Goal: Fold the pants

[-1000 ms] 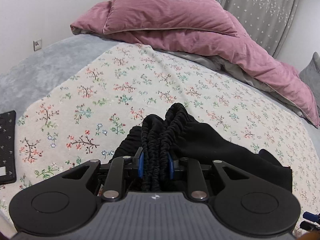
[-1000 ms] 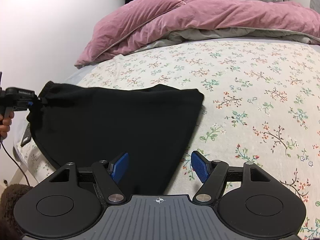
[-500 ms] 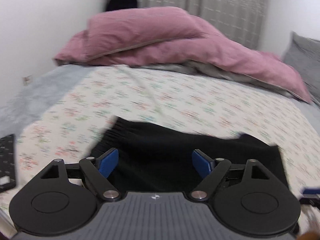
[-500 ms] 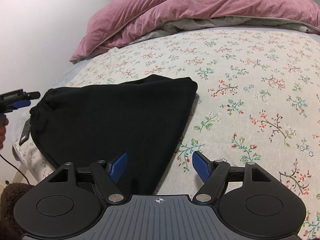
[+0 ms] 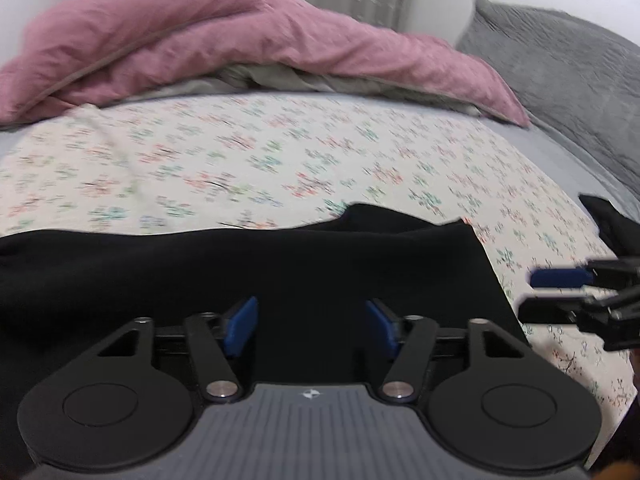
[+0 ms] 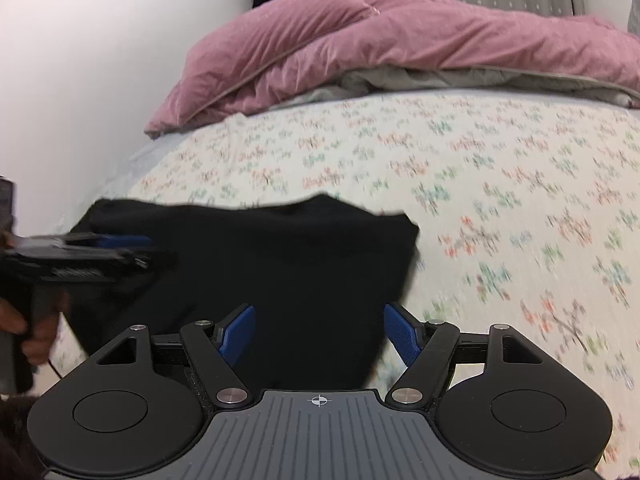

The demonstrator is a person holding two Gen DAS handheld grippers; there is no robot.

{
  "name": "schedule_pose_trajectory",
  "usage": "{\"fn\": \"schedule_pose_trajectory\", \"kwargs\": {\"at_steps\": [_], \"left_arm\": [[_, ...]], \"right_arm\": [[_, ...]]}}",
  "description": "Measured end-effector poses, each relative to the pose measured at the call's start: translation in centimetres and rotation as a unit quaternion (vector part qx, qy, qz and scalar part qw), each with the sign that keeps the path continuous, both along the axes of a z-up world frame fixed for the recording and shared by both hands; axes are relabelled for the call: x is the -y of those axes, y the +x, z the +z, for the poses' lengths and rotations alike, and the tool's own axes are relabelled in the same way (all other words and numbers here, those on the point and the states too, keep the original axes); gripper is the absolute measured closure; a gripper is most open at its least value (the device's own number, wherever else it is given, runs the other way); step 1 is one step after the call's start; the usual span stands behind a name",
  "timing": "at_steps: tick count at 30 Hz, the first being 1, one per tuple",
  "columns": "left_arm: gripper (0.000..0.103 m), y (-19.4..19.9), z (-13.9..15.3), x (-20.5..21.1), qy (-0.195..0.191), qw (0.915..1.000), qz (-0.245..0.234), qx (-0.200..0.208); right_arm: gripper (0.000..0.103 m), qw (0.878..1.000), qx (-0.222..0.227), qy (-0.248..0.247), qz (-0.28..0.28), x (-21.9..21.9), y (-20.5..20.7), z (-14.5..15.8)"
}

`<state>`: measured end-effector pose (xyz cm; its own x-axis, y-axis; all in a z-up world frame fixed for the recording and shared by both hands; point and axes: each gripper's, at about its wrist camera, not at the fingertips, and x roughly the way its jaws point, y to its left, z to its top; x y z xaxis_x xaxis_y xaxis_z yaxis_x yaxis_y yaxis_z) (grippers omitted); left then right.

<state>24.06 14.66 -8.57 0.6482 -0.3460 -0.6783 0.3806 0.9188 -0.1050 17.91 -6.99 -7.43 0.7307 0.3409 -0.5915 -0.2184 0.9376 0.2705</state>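
The black pants (image 5: pixel 248 264) lie flat in a folded shape on the floral bedsheet (image 5: pixel 280 160), near the bed's front edge. My left gripper (image 5: pixel 311 330) is open and empty, low over the near part of the pants. My right gripper (image 6: pixel 319 334) is open and empty over the pants (image 6: pixel 280 272) near their right edge. The right gripper shows at the right of the left wrist view (image 5: pixel 560 292). The left gripper shows at the left of the right wrist view (image 6: pixel 100 252), over the pants' left end.
A pink duvet (image 5: pixel 200 36) is piled at the head of the bed, with a grey pillow (image 5: pixel 568 68) at the right. A white wall (image 6: pixel 80 80) runs along the left side. Another dark item (image 5: pixel 612 224) lies at the bed's right edge.
My left gripper has let go of the bunched waistband, opened, and swung right over the flat pants. My right gripper stayed open and shifted a little; the pants settled flat.
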Motion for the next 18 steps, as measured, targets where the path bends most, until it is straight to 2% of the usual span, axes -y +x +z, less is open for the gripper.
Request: {"fn": "schedule_pose_trajectory", "kwargs": {"at_steps": [3,6,10,13,15,18], "left_arm": [[0.03,1.5,-0.9,0.2,-0.007,0.9999,-0.014,0.007],[0.03,2.2,-0.9,-0.7,-0.03,0.9991,-0.008,0.028],[0.031,3.5,-0.9,-3.0,-0.026,0.9975,0.049,0.044],[0.038,3.9,-1.5,-6.0,-0.018,0.9951,0.088,0.041],[0.059,3.8,-1.8,-8.3,-0.041,0.9938,0.099,0.03],[0.062,3.0,-1.4,-10.0,-0.06,0.9905,0.12,0.033]], "right_arm": [[0.041,1.0,0.012,0.004,0.004,-1.4,2.2,-0.4],[0.055,1.0,0.021,0.003,0.005,-2.8,4.6,-1.1],[0.06,0.999,0.021,-0.032,-0.005,-4.5,7.7,-2.4],[0.069,0.997,0.015,-0.078,-0.015,-4.7,9.3,-3.6],[0.07,0.995,0.018,-0.094,-0.018,-4.0,9.8,-4.0],[0.07,0.993,0.019,-0.108,-0.042,-2.5,10.2,-3.9]]}}
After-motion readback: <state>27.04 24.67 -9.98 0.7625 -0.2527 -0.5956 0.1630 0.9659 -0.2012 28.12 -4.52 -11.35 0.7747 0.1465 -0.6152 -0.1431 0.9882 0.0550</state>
